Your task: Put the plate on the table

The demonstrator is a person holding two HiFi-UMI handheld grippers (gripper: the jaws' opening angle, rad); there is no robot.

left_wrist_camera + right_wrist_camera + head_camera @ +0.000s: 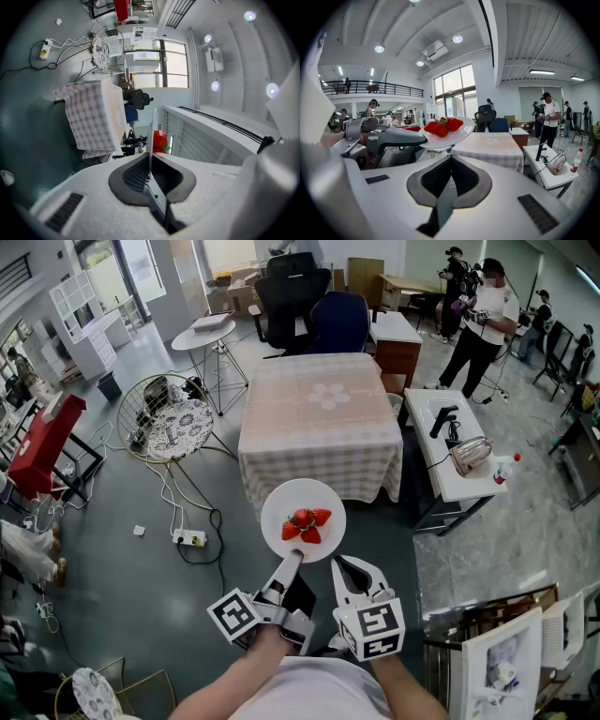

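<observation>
A white plate with three strawberries hangs in the air just in front of the table with the checked cloth. My left gripper is shut on the plate's near rim. In the left gripper view the plate shows edge-on between the closed jaws, with the strawberries beyond. My right gripper sits to the right of the left one, below the plate, shut with nothing in it. The right gripper view shows the plate ahead and to the left, with the left gripper beside it.
A low white side table with tools and a bottle stands right of the checked table. Office chairs are behind it. A round wire chair and a power strip with cables are at the left. People stand far right.
</observation>
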